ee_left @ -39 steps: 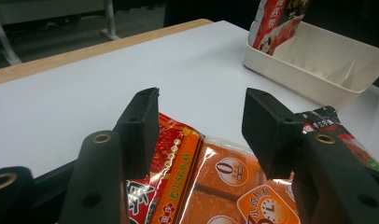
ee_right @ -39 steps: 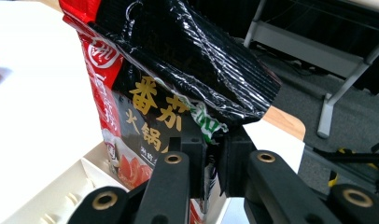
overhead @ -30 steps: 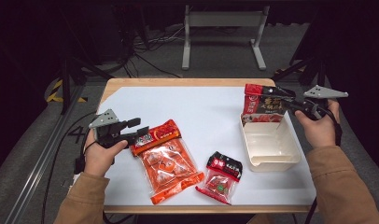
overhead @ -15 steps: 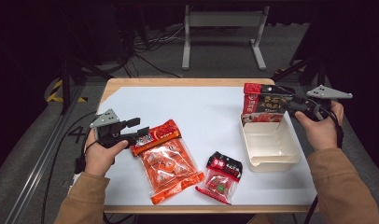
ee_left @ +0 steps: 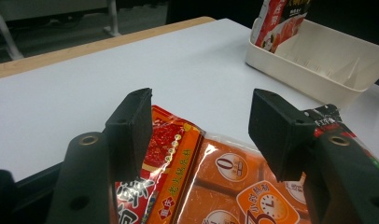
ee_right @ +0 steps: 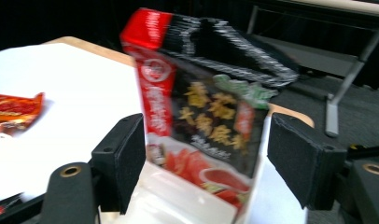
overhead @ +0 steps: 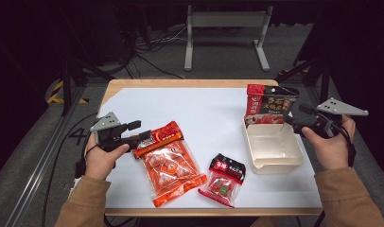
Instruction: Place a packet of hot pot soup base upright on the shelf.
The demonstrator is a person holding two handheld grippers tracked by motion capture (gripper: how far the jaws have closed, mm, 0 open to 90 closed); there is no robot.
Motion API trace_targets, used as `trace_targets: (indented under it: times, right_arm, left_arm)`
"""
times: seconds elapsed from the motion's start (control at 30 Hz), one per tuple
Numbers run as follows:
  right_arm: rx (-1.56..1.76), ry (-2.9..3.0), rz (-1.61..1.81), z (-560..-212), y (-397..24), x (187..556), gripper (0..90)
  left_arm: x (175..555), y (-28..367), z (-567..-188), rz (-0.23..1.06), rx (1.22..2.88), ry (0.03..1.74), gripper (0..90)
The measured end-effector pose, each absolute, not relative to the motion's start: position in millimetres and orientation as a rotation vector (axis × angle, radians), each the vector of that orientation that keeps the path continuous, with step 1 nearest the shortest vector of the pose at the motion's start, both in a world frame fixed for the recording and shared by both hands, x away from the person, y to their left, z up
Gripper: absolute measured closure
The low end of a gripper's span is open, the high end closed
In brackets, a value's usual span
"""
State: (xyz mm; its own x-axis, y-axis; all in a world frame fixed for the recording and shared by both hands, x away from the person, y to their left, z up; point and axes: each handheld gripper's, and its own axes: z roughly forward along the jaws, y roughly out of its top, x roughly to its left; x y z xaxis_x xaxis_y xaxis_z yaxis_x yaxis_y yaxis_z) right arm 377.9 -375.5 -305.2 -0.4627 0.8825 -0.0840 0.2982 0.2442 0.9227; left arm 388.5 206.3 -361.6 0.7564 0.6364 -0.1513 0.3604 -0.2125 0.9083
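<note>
Left claw (ee_left: 199, 135), spread wide and holding nothing, straddles the near end of the orange snack bag (ee_left: 211, 177), whose long axis runs toward the table's front edge.

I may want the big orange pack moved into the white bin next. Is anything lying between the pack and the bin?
Partly. The small black-and-red pouch lies just right of the orange pack, toward the near side. A more direct route to the bin crosses bare white table. The tall pouch stands in the bin's far end.

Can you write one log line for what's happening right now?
left gripper: open over orange packet | right gripper: open by black packet in bin
</note>
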Motion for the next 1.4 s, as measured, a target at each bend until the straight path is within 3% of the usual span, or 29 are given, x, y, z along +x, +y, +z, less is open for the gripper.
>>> trace_targets:
  times: [0.33,0.63,1.07,1.4]
  right_arm:
    - [1.04,1.944,1.309,-310,-345,355,28.0]
    - [0.943,1.988,1.337,-313,-322,343,28.6]
    - [0.868,2.026,1.387,-315,-315,337,27.6]
    - [0.835,2.063,1.373,-318,-304,334,27.1]
  left_arm:
    - [385,210,-363,0.324,1.833,0.794,37.9]
    - [389,216,-367,0.347,1.83,0.858,23.7]
    - [397,228,-376,0.365,1.875,0.894,11.0]
    - [404,242,-385,0.413,1.896,0.973,13.5]
